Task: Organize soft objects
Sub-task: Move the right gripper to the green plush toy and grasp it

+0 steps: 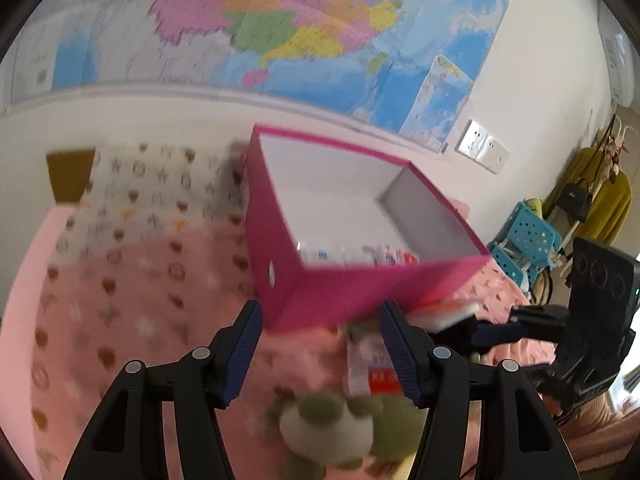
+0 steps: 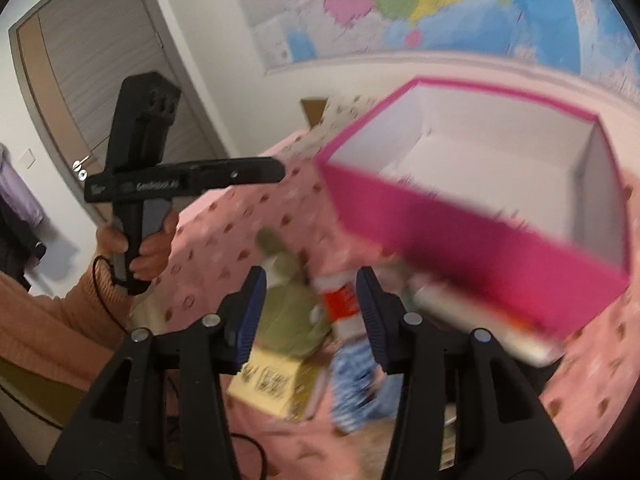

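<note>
Left gripper [image 1: 320, 344] and right gripper [image 2: 310, 312] — jaws parted, nothing gripped. Pink box [image 1: 340, 296] beyond; green plush toy [image 1: 332, 428] lies near.

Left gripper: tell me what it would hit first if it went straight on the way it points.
Probably the near wall of the pink box, which fills the gap ahead of the open left gripper. The green plush toy lies lower, likely underneath that line; blur leaves depth unclear.

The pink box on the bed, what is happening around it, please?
A person holds a gripper in each hand over a pink bedspread. The left gripper and right gripper both stand open and hold nothing. The pink box sits open, nearly empty, with a few small things at its bottom. A green plush toy, some packets and a yellow box lie on the bed before it, not yet put away.
</note>
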{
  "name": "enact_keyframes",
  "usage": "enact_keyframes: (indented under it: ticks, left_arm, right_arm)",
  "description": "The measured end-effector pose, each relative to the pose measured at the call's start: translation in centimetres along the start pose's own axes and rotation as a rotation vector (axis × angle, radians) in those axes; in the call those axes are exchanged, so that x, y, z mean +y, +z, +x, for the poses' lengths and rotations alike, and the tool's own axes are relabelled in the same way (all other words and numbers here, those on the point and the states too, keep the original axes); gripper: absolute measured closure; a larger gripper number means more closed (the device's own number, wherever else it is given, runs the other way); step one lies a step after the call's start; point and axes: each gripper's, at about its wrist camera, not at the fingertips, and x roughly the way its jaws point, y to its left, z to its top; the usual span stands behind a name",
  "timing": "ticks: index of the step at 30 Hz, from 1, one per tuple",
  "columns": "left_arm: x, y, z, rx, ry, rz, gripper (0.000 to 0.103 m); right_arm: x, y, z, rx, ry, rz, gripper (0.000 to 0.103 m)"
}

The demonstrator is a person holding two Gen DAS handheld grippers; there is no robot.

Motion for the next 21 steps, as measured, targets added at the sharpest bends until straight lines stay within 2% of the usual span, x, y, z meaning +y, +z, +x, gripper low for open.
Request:
enact_keyframes:
  ticks: [2,4,7,10,13,21]
  left_arm:
    - [0.5,-1.3,0.0,0.019,-0.006,-0.022,0.041]
    - [0.7,-2.4,0.1,0.039,-0.01,-0.032,0.041]
    - [1.1,-3.8,0.2,0.068,-0.012,-0.046,0.041]
    - [1.2,-4.6,0.1,0.078,-0.031,-0.056,0.041]
    - [1.2,-5.3,0.0,0.087,-0.056,-0.07,0.041]
    - [1.2,-6.5,0.2,0.11,-0.075,-0.082,0.041]
  right_arm:
    - [0.3,-0.8,1.1,0.028,0.019,0.03,0.05]
    - [0.5,-1.7,2.1,0.056,0.001,0.047,0.043]
    - [0.4,-2.5,3.3,0.073,-0.007,0.086,0.042]
    - [0.4,-2.2,3.9,0.061,-0.023,0.096,0.041]
    - [0.7,-1.9,4.1,0.04,-0.033,0.116,0.032]
    - [2.5,-1.9,5.3,0.046,-0.085,0.064,0.032]
